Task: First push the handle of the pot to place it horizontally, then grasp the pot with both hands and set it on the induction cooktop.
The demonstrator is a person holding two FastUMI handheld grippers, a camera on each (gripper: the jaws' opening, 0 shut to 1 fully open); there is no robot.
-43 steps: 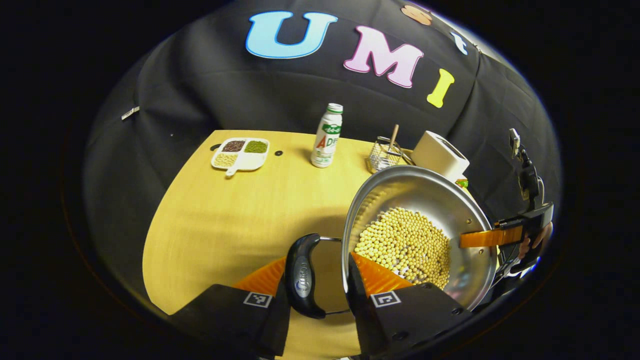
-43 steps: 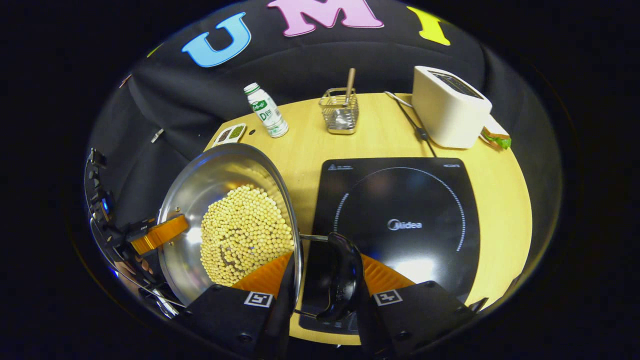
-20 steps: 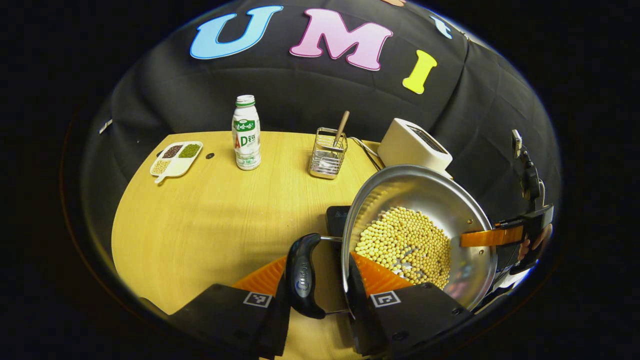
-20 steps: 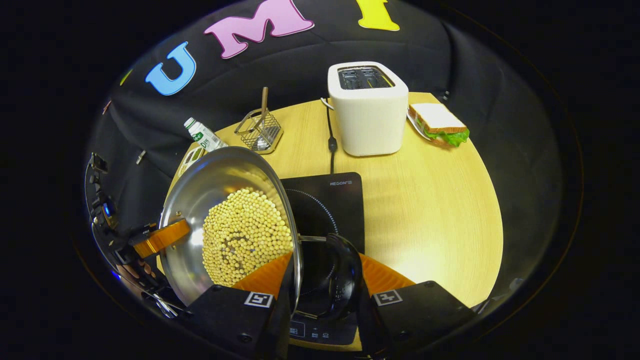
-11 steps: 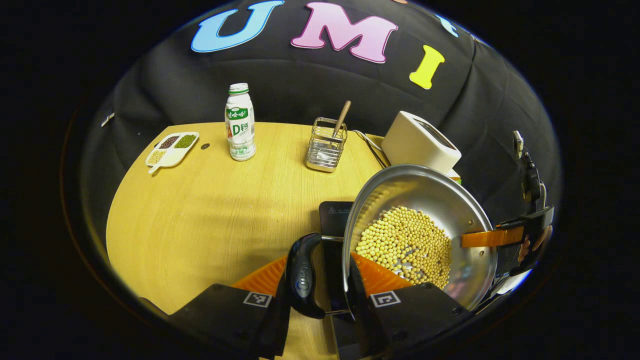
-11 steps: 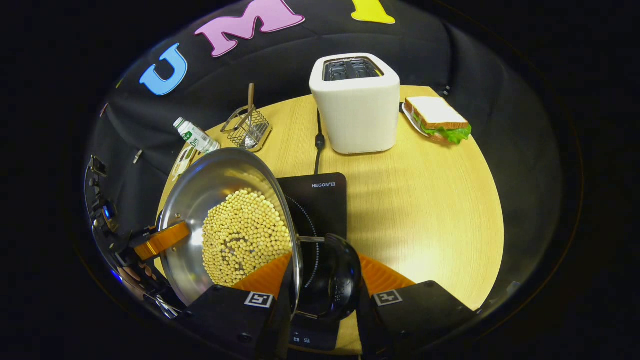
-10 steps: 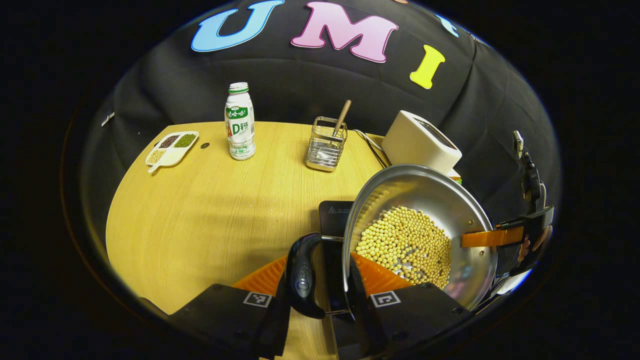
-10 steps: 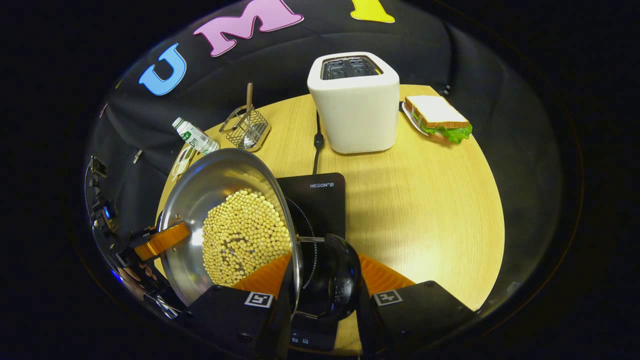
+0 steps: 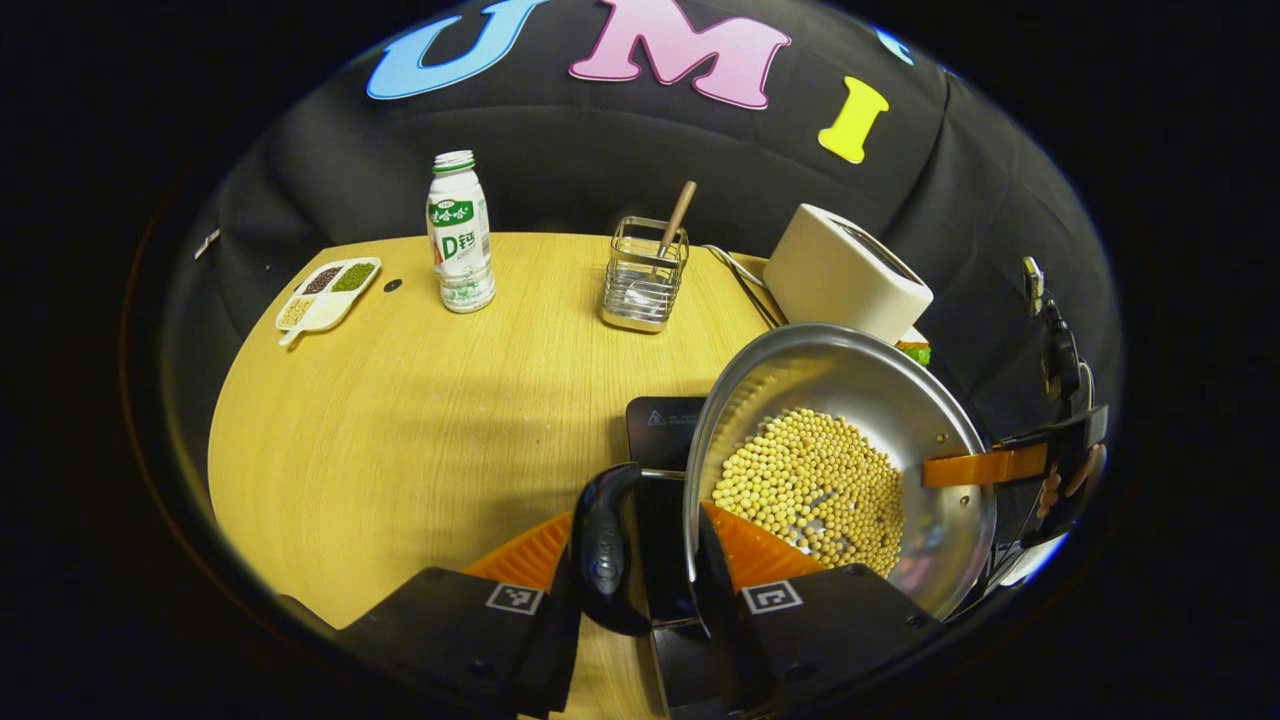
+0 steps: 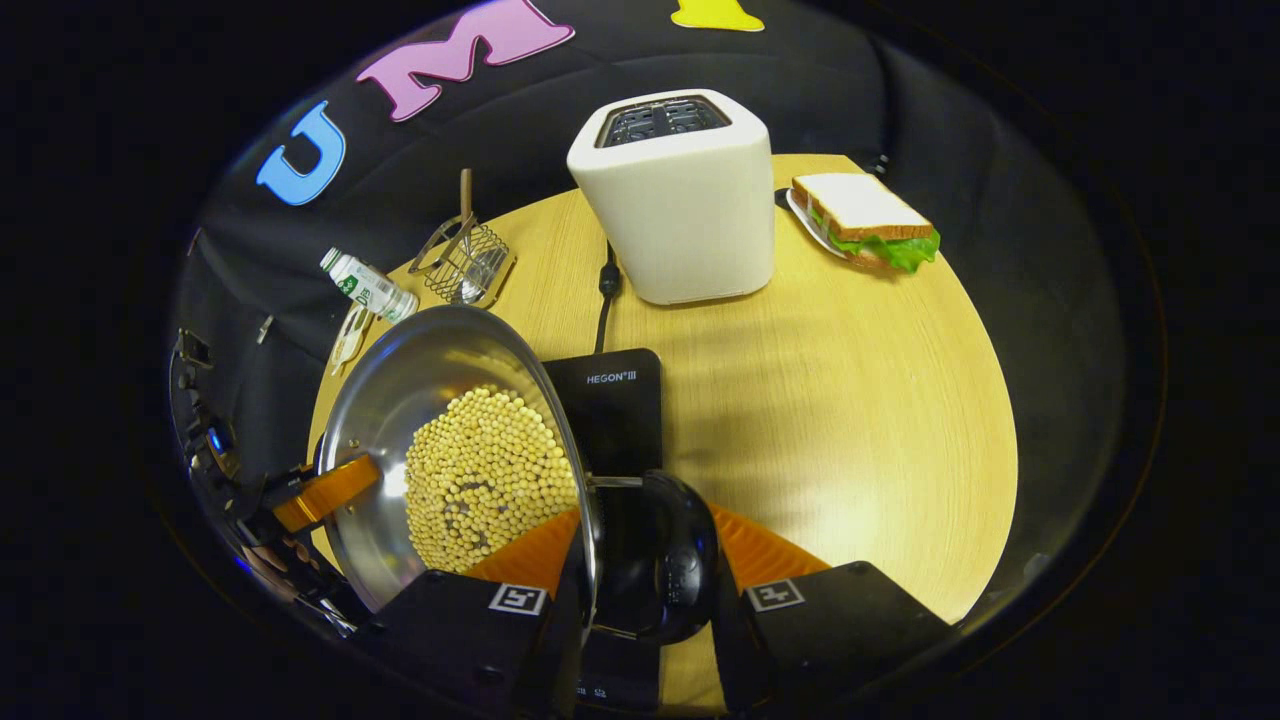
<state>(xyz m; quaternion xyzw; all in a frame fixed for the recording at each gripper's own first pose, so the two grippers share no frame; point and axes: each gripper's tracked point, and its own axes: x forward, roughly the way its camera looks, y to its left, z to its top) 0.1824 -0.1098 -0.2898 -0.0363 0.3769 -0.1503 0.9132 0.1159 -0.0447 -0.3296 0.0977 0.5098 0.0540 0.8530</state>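
Pot (image 9: 940,520) of beans (image 9: 810,490), each side handle clamped by a gripper: left (image 9: 635,560), right (image 10: 640,560). Basket (image 9: 640,285) holds a spoon (image 9: 672,225).

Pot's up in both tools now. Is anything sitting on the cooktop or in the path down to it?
Nothing visible. The pot hangs right over the cooktop, whose bare part carries nothing. The toaster and its cord stand behind it, off the surface. What lies under the pot is hidden.
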